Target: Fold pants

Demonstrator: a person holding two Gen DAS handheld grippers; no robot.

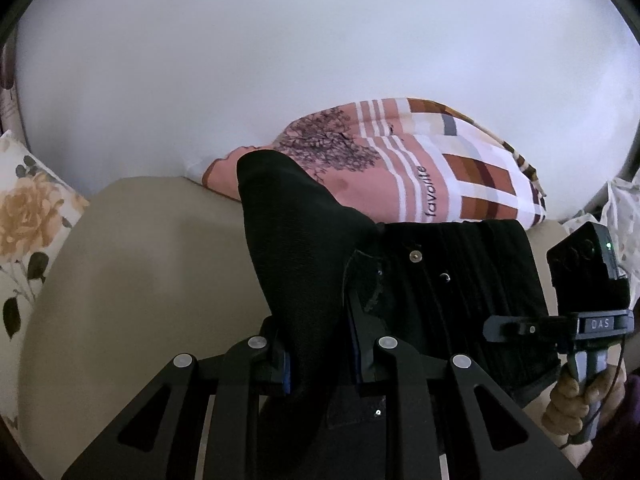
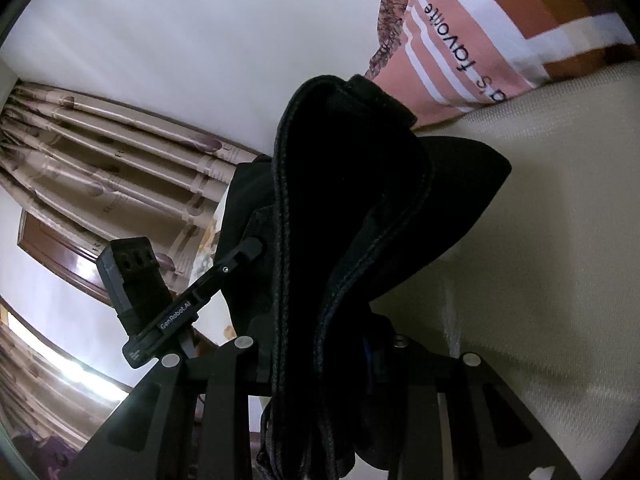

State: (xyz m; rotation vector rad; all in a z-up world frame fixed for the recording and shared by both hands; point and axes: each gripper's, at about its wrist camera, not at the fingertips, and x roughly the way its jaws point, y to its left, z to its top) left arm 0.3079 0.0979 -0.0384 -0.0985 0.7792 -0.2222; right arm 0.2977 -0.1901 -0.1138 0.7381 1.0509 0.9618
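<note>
The black pants (image 1: 460,280) lie on a beige bed (image 1: 140,280), and their button and waistband show in the left wrist view. My left gripper (image 1: 320,344) is shut on a fold of the pants, which stands up as a dark peak between its fingers. In the right wrist view, my right gripper (image 2: 320,348) is shut on a thick stitched edge of the pants (image 2: 360,200), lifted off the bed (image 2: 540,280). The right gripper (image 1: 508,328) also appears at the pants' right edge, held by a hand (image 1: 572,400). The left gripper (image 2: 244,250) reaches into the fabric from the left.
A pink and patchwork pillow (image 1: 420,168) printed "favorite" lies just behind the pants against the white wall (image 1: 320,40). A floral pillow (image 1: 28,216) sits at the bed's left. Patterned curtains (image 2: 100,160) and a wooden frame (image 2: 72,256) are beyond the bed.
</note>
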